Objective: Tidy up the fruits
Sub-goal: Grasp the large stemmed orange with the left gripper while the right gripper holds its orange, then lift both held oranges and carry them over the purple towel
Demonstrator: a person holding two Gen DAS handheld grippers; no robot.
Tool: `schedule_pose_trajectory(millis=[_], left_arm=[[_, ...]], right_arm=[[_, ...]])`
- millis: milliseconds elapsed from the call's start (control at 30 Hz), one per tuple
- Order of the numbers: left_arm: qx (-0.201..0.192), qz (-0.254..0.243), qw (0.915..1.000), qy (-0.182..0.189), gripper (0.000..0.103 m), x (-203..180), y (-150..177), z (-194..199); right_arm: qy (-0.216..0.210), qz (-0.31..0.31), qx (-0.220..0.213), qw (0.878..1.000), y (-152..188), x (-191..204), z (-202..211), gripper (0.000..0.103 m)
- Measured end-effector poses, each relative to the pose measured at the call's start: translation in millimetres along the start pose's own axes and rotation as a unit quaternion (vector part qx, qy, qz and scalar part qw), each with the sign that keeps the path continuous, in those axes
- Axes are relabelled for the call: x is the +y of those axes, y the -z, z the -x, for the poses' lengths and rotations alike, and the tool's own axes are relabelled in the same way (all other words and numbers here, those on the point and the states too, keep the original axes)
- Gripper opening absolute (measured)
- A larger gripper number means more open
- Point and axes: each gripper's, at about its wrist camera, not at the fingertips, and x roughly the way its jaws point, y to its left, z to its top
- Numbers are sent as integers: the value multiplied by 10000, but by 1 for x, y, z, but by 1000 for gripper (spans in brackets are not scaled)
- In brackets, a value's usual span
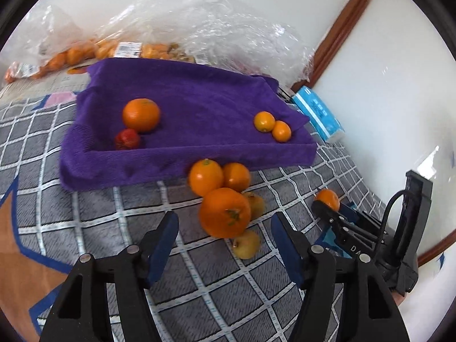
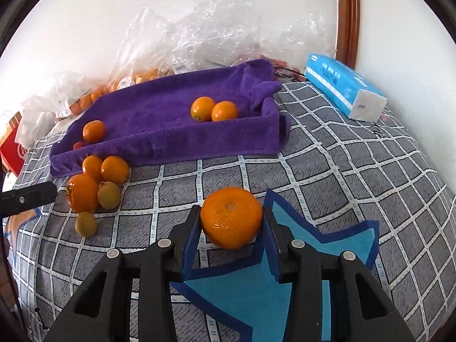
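Orange [image 2: 230, 218] clamped between right gripper [image 2: 231, 222] pads, above the checked cloth [image 2: 327, 171]. Purple tray [image 2: 182, 142] ahead and slightly left, well apart. Left gripper [image 1: 225, 229] spread wide, empty, facing loose fruit pile [image 1: 225, 196] just beside the tray's near wall.

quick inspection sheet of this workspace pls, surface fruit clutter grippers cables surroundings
surface: grey checked cloth with blue star patches
job's things: purple towel-lined tray holding four oranges and a red fruit; loose pile of oranges and greenish fruits before it
clutter: tissue pack, plastic bags of fruit behind
grippers: left gripper open, empty; right gripper closed on an orange
cables: black cable on the right gripper
surroundings: white wall, brown wooden trim
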Motion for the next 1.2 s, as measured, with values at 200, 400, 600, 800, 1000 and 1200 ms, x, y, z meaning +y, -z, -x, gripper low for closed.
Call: schedule_pose_trajectory(millis=[200, 400, 600, 800, 1000, 1200], left_arm=[[105, -131, 9998, -89, 62, -3, 0, -21], [121, 61, 9997, 182, 41, 5, 0, -21], [-282, 305, 9988, 276, 41, 14, -4, -2], [-650, 324, 9974, 43, 41, 17, -8, 13], [-787, 230, 9966, -87, 41, 14, -9, 19], [-768, 115, 9969, -94, 41, 9, -5, 19]], right_arm=[[-134, -313, 10, 9994, 0, -13, -1, 41], [-107, -418, 45, 9991, -1, -15, -4, 41], [-114, -301, 16, 9995, -1, -11, -4, 41], [-167, -402, -58, 9990, 0, -14, -1, 41], [-104, -453, -90, 9989, 0, -15, 0, 41], [-96, -429, -66, 9990, 0, -13, -1, 41]])
